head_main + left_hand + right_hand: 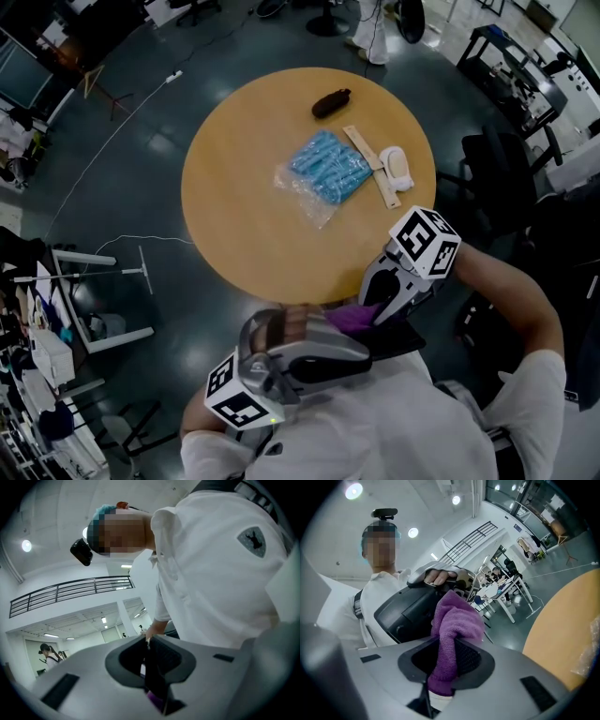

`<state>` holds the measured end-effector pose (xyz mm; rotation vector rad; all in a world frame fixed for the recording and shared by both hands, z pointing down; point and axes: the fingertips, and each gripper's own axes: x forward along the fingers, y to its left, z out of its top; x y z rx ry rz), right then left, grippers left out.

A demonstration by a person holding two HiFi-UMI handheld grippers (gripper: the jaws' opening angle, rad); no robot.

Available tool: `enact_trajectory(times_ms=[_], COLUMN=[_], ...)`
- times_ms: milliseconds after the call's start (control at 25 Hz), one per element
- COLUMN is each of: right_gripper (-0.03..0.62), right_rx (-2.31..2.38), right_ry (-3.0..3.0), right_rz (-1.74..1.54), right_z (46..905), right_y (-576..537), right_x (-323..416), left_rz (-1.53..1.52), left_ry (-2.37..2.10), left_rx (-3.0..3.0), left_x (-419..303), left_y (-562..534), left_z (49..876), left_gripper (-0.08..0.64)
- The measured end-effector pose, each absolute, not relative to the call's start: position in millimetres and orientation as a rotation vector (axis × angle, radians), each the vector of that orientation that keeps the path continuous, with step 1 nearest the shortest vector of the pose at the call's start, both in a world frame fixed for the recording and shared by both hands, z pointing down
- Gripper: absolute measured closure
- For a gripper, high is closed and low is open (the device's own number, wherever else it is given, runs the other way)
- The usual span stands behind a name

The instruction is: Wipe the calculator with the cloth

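Observation:
I hold both grippers close to my chest, off the near edge of the round wooden table (248, 234). My left gripper (361, 349) (149, 641) points right, shut on a thin black slab, the calculator (396, 339) (153, 670), which that gripper's own view shows edge-on between the pads. In the right gripper view the calculator (408, 611) is a dark panel just beyond the cloth. My right gripper (373, 314) (446, 641) is shut on a bunched purple cloth (352, 317) (457, 625), which stands up out of the jaws right beside the calculator. Whether they touch is unclear.
On the table's far half lie a blue packet in clear plastic (328, 167), a wooden ruler (370, 161), a white rounded object (396, 167) and a black pouch (331, 102). Black chairs (497, 169) stand to the right, a white frame (103, 272) to the left.

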<state>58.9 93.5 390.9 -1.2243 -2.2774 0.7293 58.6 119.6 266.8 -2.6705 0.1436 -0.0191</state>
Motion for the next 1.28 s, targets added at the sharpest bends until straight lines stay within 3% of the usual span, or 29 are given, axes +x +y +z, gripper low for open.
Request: enact_trajectory(times_ms=[840,1000,1280], right_gripper=[0.508,0.508,0.508], right_rx=[-1.164,-0.798,0.325], right_ry=[-2.287,-2.414,-2.340], right_rz=[0.736,0.647,0.414], right_z=[434,471,595], right_y=[113,65,-64], right_x=[56,56,87], left_rz=[0.110,0.075,-0.014], left_ry=[0.359,0.555,0.927], left_rx=[-2.663,-2.667,-2.782], left_x=[45,27,-11], left_y=[88,56,-3], left_z=[235,249,341], left_gripper=[0.517,0.517,0.517])
